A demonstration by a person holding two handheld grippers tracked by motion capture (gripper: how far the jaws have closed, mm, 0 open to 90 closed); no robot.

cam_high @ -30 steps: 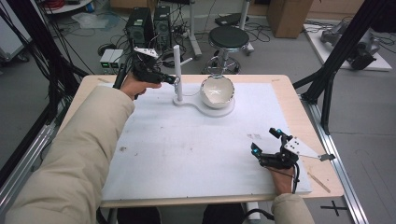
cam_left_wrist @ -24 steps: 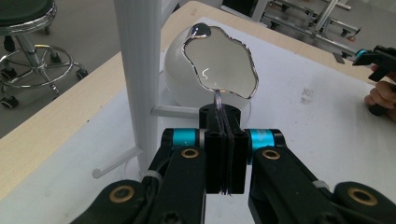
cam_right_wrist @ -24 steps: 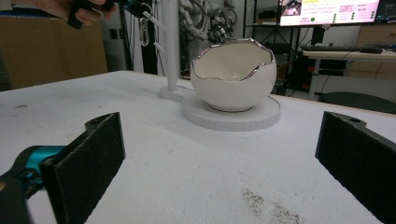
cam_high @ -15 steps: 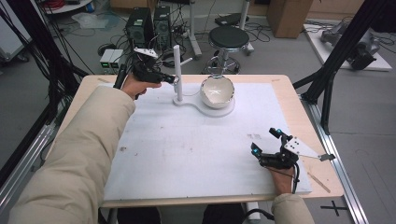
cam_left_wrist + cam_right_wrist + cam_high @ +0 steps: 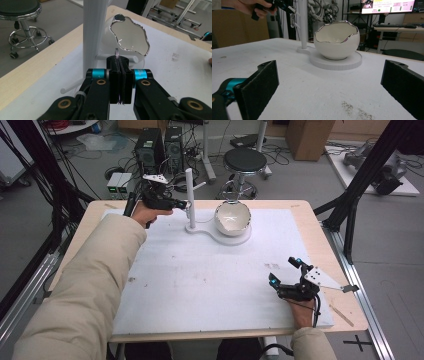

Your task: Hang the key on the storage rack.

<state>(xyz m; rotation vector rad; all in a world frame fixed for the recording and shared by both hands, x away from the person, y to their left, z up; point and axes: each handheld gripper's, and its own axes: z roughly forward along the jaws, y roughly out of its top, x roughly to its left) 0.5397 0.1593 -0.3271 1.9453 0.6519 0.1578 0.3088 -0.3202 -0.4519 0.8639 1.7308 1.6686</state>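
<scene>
A: State the position of the left gripper (image 5: pixel 184 206).

B: It is held beside the white post (image 5: pixel 190 195) of the stand, on the far side of the desk (image 5: pixel 305 220). In the left gripper view its fingers (image 5: pixel 115 82) are pressed together on a thin ring (image 5: pixel 116 53), whose loop protrudes above the pads. The ring sits just beside the post, near one of the post's side pegs (image 5: pixel 72 87). Whether the ring touches a peg cannot be determined.

A: Where is the egg-shaped bowl (image 5: pixel 232 217) relative to the post?

B: It stands on the round end of the white stand base (image 5: pixel 235 239), on the side of the post opposite the left gripper. The bowl is white with a jagged silver rim and sits upright in the right gripper view (image 5: pixel 336 40). From that view it appears empty.

A: State the condition of the right gripper (image 5: pixel 284 272).

B: It is well apart from the post, at the near right part of the desk, resting on the white mat (image 5: pixel 200 280). Its fingers (image 5: pixel 259 85) are spread wide with nothing between them. The bowl and the post (image 5: pixel 303 23) lie straight ahead of it.

A: Anything else close to the post?

B: A small dangling piece (image 5: pixel 292 20) hangs from a peg beside it; its detail is too small to identify.
</scene>
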